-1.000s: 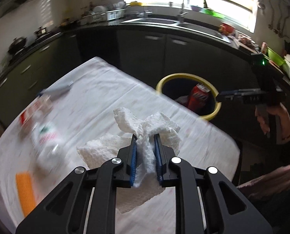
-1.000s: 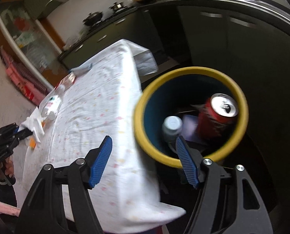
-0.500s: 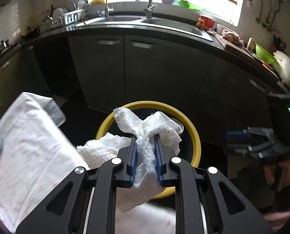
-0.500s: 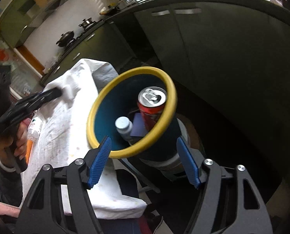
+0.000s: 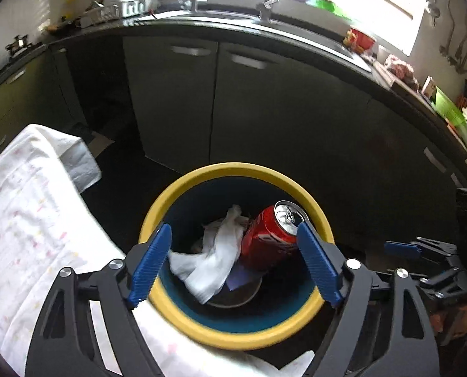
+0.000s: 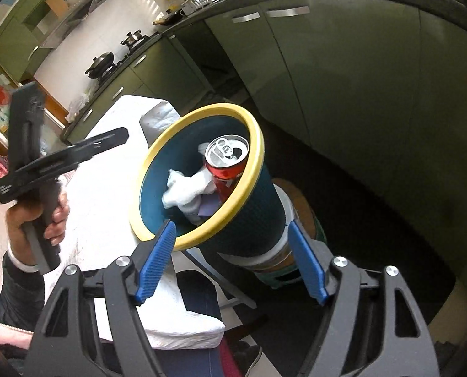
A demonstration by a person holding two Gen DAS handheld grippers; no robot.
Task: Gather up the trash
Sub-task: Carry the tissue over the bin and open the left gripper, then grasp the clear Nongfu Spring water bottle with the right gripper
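A dark blue bin with a yellow rim (image 5: 199, 328) (image 6: 255, 157) stands beside the table. Inside lie a crumpled white paper towel (image 5: 213, 260) (image 6: 186, 190) and a red drink can (image 5: 269, 238) (image 6: 225, 163). My left gripper (image 5: 233, 267) hangs over the bin's mouth, its jaws opening wide, nothing pressed between the blue pads; the towel lies loose below them. My right gripper (image 6: 230, 262) is to the right of the bin, its jaws opening too, with nothing held. The left gripper's black body (image 6: 61, 154) shows in the right wrist view, gripped by a hand.
The table under a white speckled cloth (image 5: 29, 235) (image 6: 101, 194) lies left of the bin. Dark cabinet fronts (image 5: 249, 110) and a counter with a sink run behind. The bin rests on a striped stool or stand (image 6: 283, 251). The right gripper (image 5: 421, 251) shows at the left wrist view's right edge.
My left gripper swung from over the table to above the bin, then let go of the paper towel, which now lies inside. The right gripper drew back to the bin's right side.
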